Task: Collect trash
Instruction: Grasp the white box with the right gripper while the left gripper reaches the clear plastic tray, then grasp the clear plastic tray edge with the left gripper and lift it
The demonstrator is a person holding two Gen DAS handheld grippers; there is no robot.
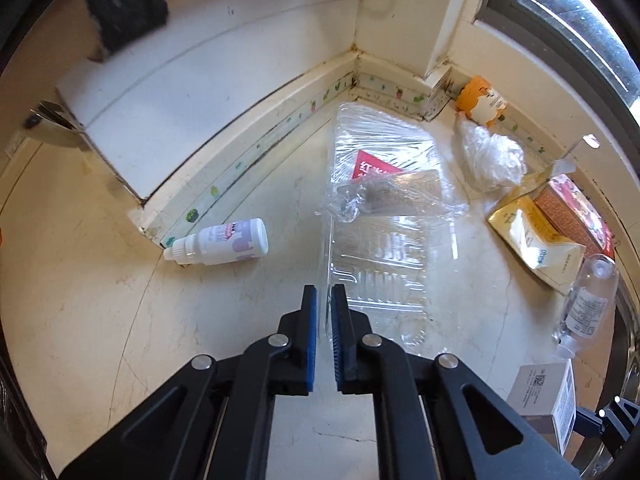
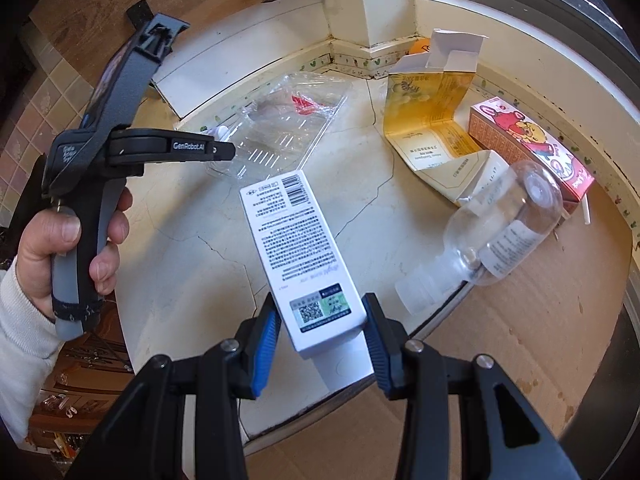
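Note:
My left gripper is shut on the near left edge of a clear plastic clamshell tray, which holds a red card and crumpled film. In the right wrist view a person's hand holds that left gripper at the tray. My right gripper is shut on a white printed box, gripped across its near end above the marble floor. The box also shows at the lower right of the left wrist view.
A white dropper bottle lies left of the tray. To the right lie a crumpled plastic bag, an orange packet, a flattened yellow carton, a pink cartoon box and a clear bottle. Walls close the corner behind.

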